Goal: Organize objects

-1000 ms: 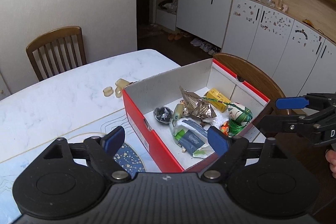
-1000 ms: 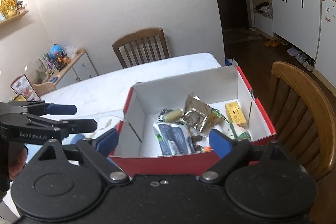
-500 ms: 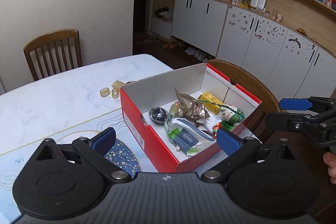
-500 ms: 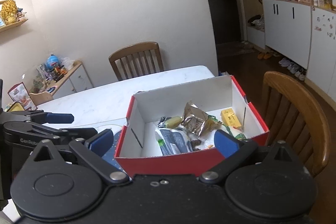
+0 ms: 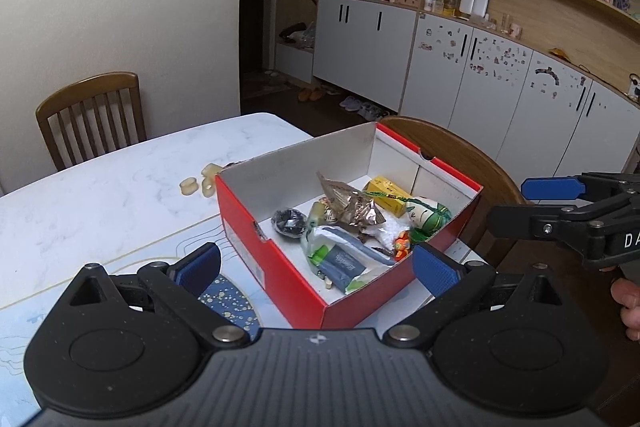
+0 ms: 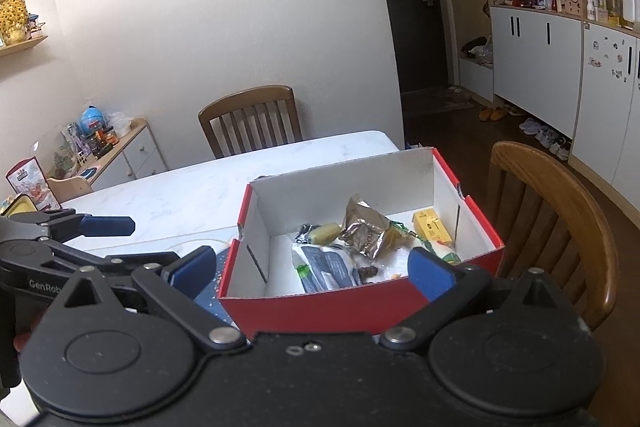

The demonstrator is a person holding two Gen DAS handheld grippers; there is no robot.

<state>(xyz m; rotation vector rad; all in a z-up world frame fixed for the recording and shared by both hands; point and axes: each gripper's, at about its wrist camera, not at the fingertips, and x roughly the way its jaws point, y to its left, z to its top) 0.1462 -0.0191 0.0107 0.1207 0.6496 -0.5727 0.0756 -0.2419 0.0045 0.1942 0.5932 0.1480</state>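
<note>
The red shoebox (image 5: 256,247) stands open on the white marble table (image 5: 100,195), near the table's corner beside a round-backed wooden chair (image 6: 560,211). The left gripper (image 5: 316,269) hangs just short of the box's near corner, its jaws spread wide with nothing between the blue pads. The right gripper (image 6: 312,269) hangs before the box's long red wall, its jaws equally wide and empty. Inside the box lie a crumpled foil wrapper (image 5: 352,205), a yellow carton (image 5: 386,193) against the far wall, a white and blue pouch (image 5: 344,261) towards the near wall, a dark round thing (image 5: 289,223) and a green-and-white bundle (image 5: 428,217). Only the left wrist view shows three pale rings (image 5: 200,181) on the table just beyond the box's far corner, a starry blue placemat (image 5: 232,301) beside the box, and a hand (image 5: 630,301) under the right gripper. Only the right wrist view shows the box's short white inner wall (image 6: 256,247), a low sideboard (image 6: 132,155) well beyond the table, and the left gripper from its side.
</note>
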